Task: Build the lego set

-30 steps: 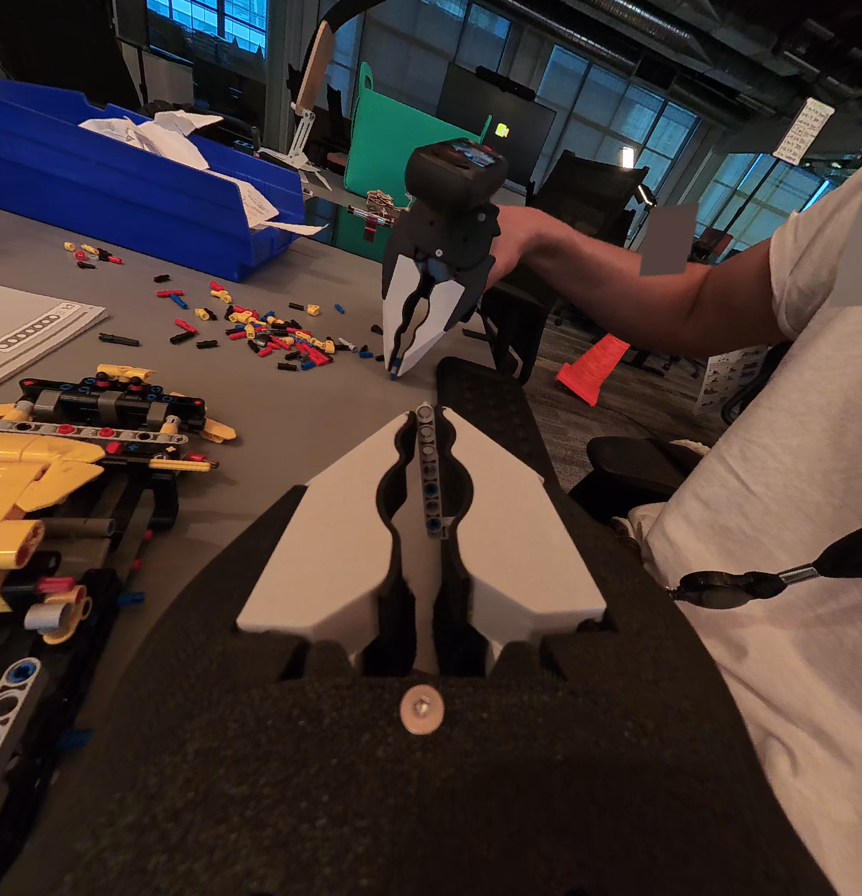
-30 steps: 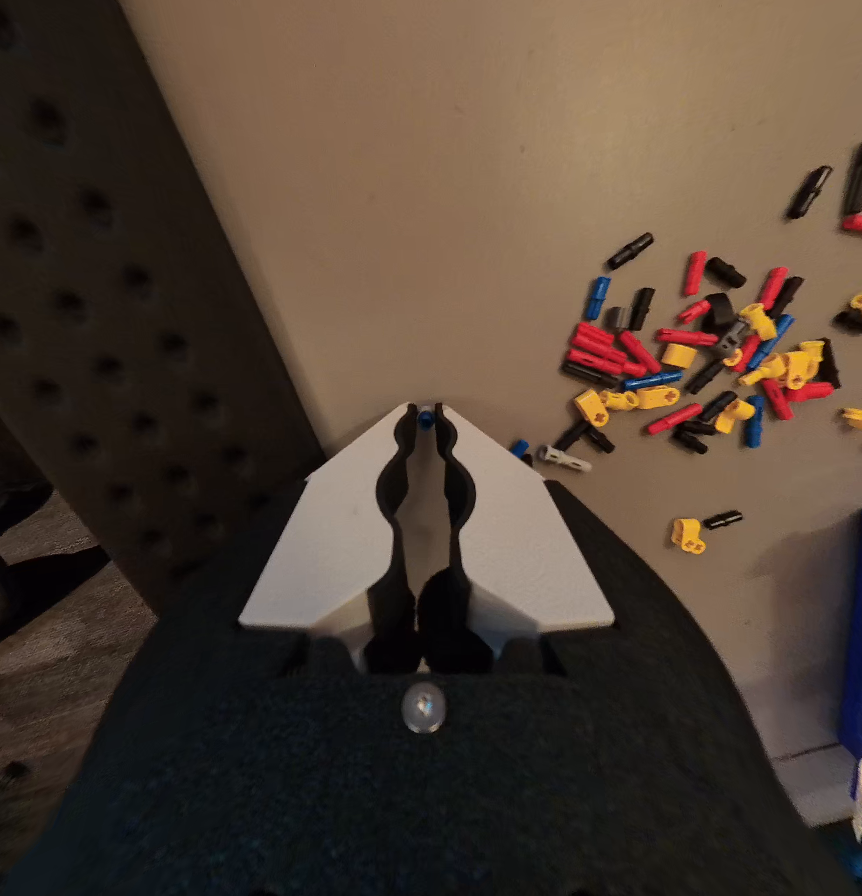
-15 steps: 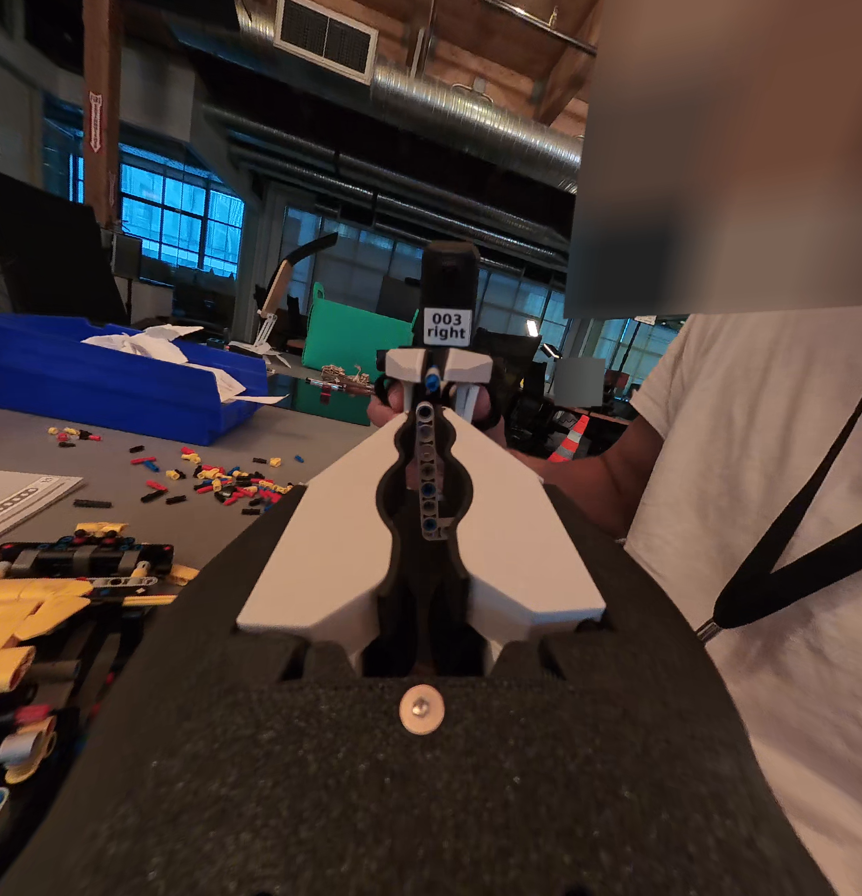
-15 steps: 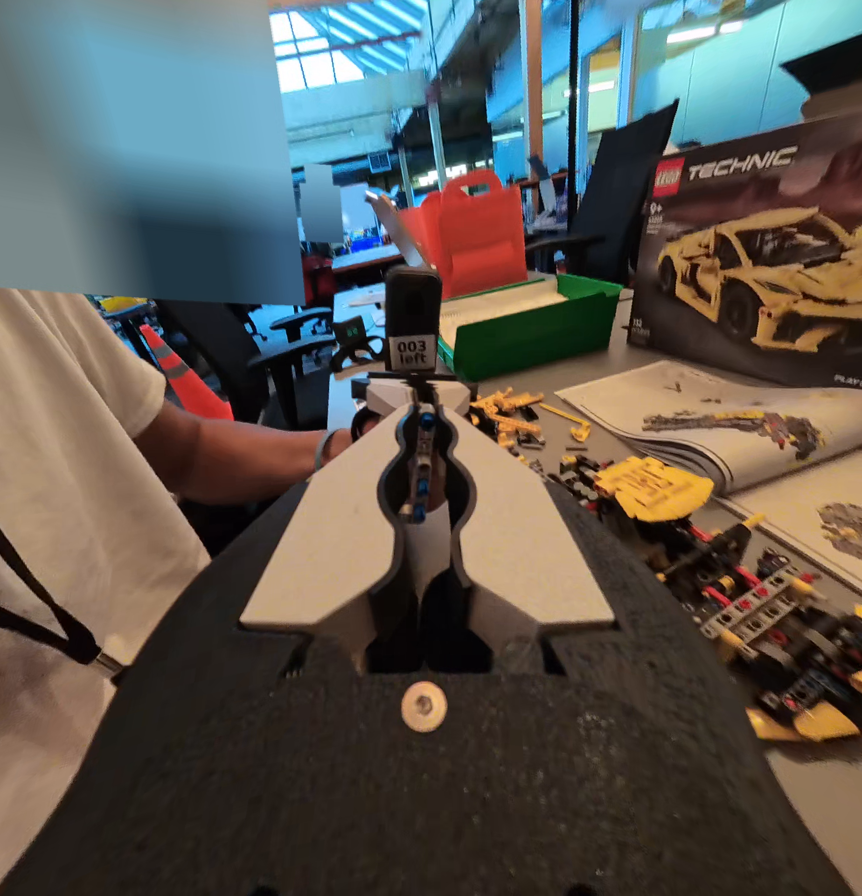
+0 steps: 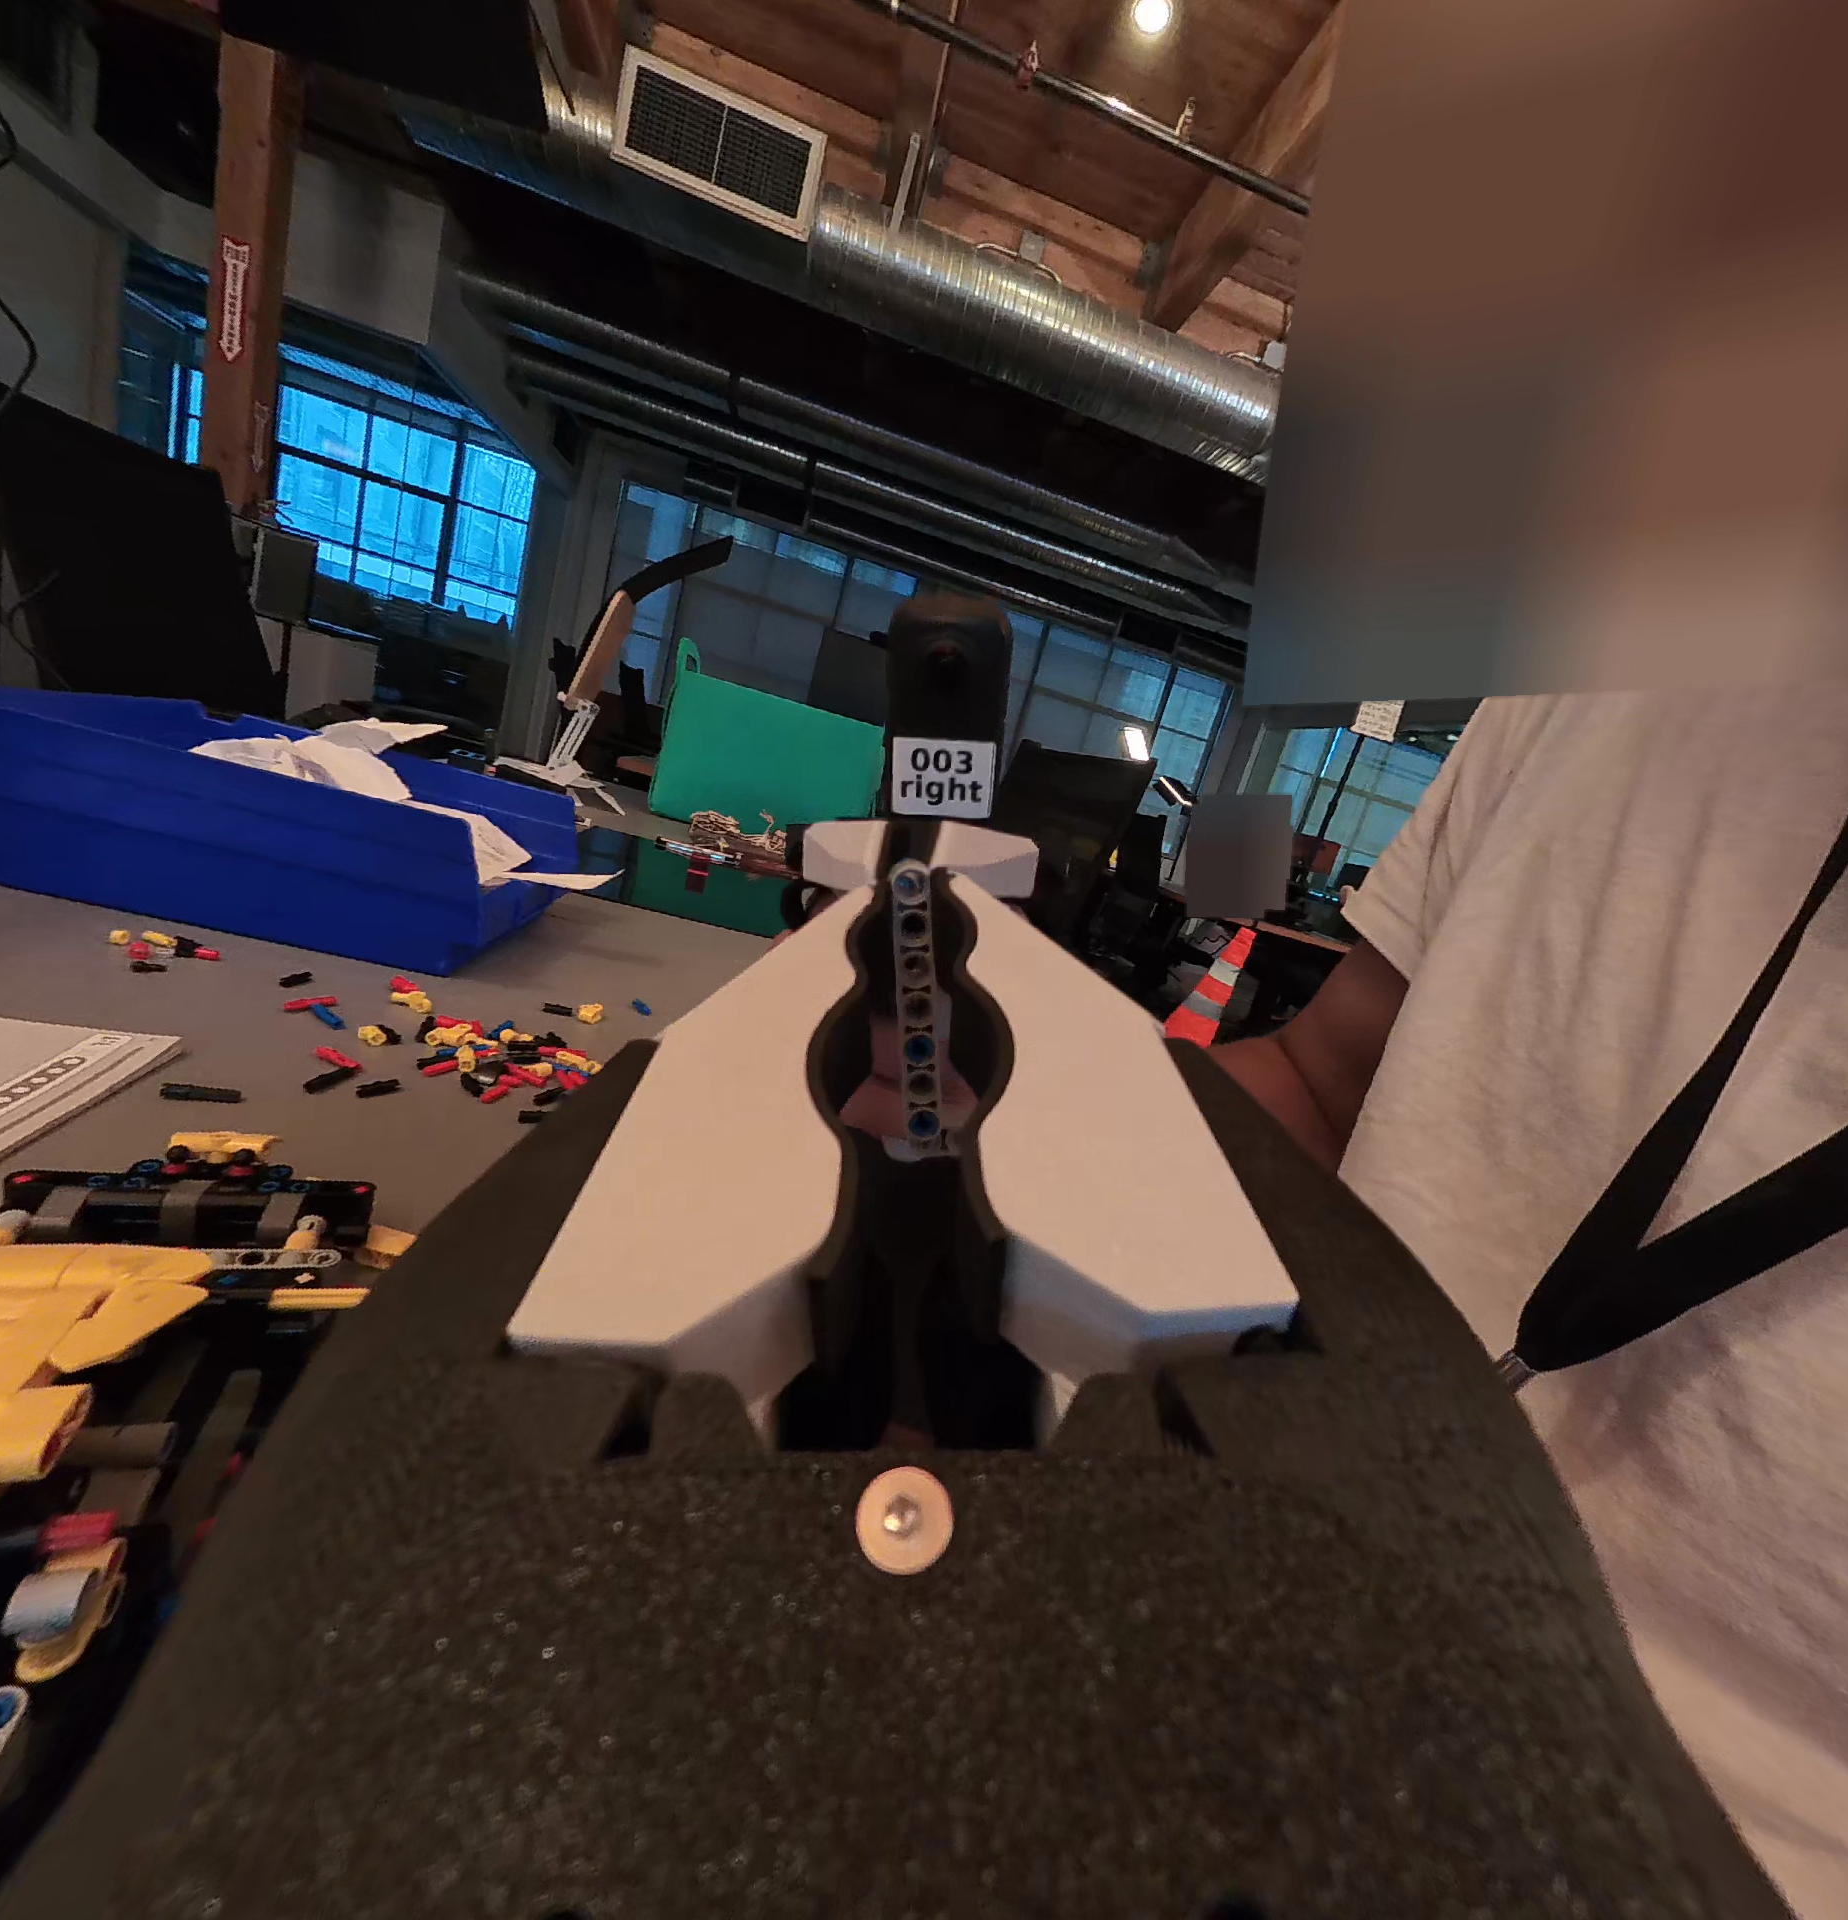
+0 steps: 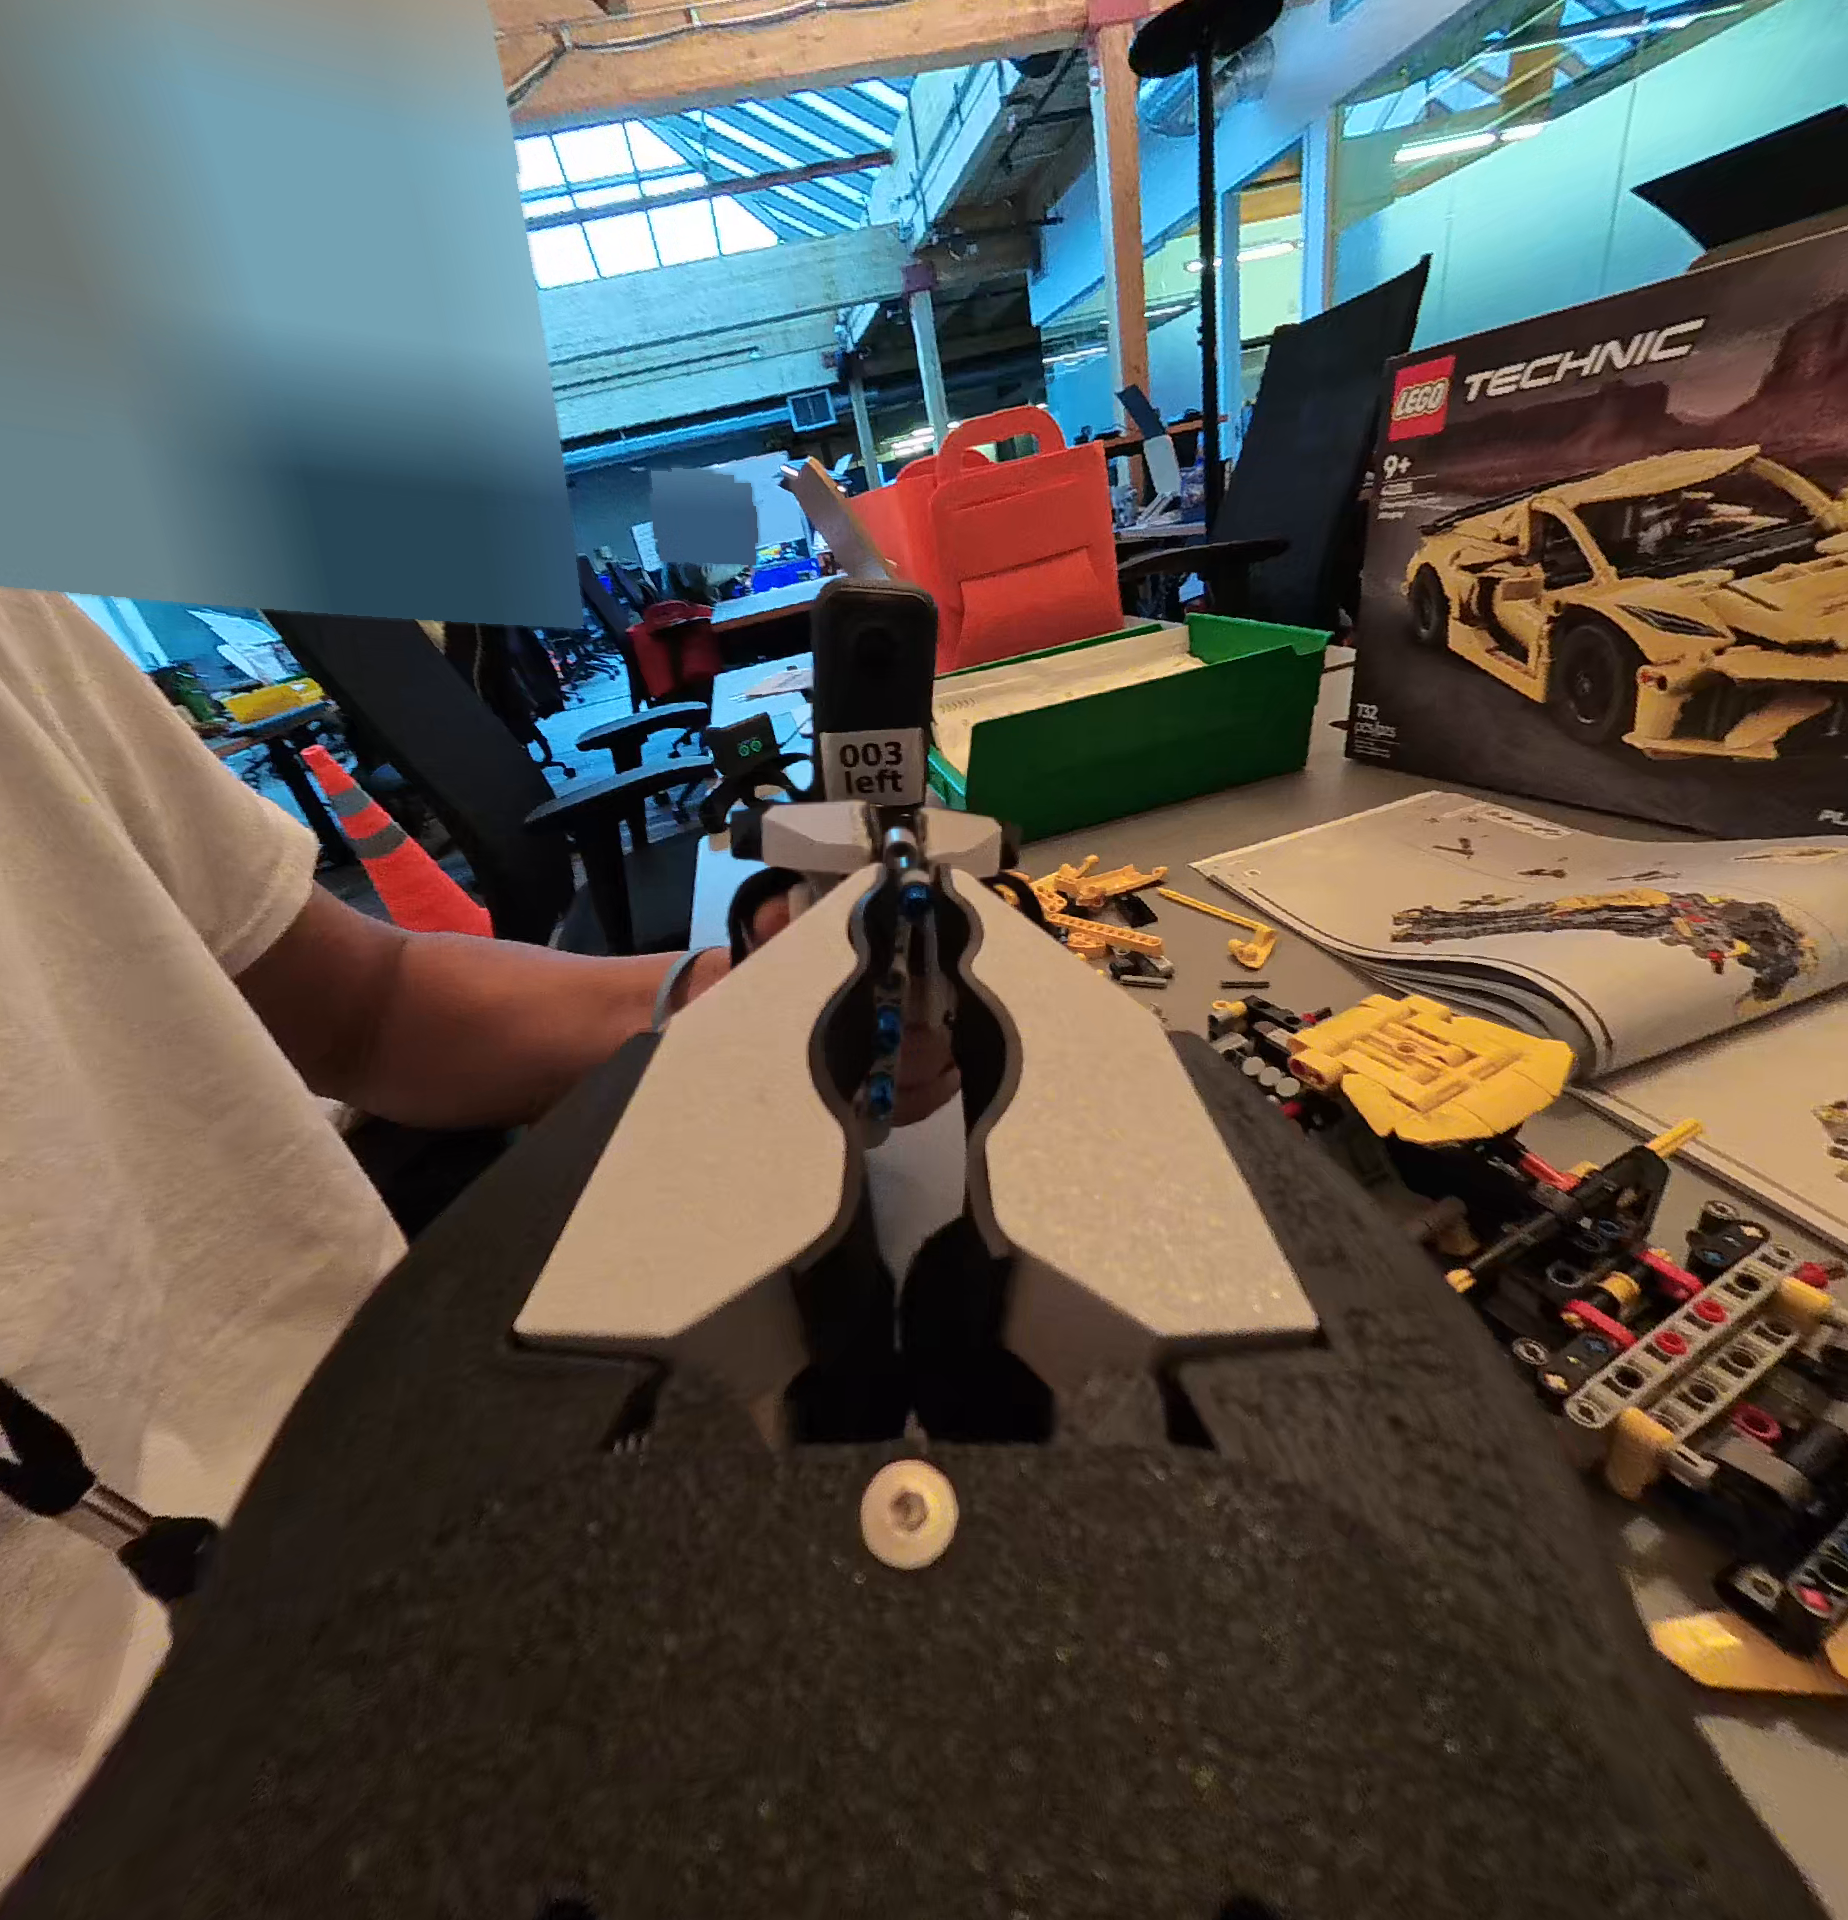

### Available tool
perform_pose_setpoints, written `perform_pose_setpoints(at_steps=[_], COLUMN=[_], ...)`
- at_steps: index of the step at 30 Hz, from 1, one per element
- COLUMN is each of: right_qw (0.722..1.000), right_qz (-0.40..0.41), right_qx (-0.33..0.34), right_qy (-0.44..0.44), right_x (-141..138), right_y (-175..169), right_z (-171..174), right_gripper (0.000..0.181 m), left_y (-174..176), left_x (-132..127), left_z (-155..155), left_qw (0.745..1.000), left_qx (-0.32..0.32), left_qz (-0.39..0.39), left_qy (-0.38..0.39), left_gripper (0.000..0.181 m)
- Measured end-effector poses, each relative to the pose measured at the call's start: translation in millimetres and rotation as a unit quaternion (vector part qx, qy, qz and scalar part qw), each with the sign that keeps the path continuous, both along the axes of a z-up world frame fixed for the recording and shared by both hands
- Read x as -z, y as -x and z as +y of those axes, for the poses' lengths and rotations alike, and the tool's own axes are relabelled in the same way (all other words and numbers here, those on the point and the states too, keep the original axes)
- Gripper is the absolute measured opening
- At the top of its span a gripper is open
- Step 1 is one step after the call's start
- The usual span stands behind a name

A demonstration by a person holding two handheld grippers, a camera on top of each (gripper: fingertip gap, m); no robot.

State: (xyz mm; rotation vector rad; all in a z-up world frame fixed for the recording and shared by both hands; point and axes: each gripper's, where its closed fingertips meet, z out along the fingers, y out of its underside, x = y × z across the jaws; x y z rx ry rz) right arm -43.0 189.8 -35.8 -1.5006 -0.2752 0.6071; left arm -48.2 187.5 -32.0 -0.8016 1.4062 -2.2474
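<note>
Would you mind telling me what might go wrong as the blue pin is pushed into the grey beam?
1. The right tool pinches the blue pin only at its tips; a skewed push could flick it out.
2. The left tool clamps the grey beam along its length, top hole exposed; pressure there might lever the beam loose.
3. Both are held in mid-air, so a dropped piece could fall.
</note>
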Motion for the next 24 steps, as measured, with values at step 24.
perform_pose_setpoints(at_steps=[24], right_qw=[0.999], right_qz=[0.04], right_qx=[-0.011], right_qy=[-0.017], right_x=[-1.6], right_y=[-3.4], right_z=[4.6], right_gripper=[0.006], left_y=[-5.1], left_x=[2.0], left_z=[6.0], left_qw=[1.0], left_qx=[-0.011], left_qz=[0.016], left_qy=[0.009], left_gripper=[0.007])
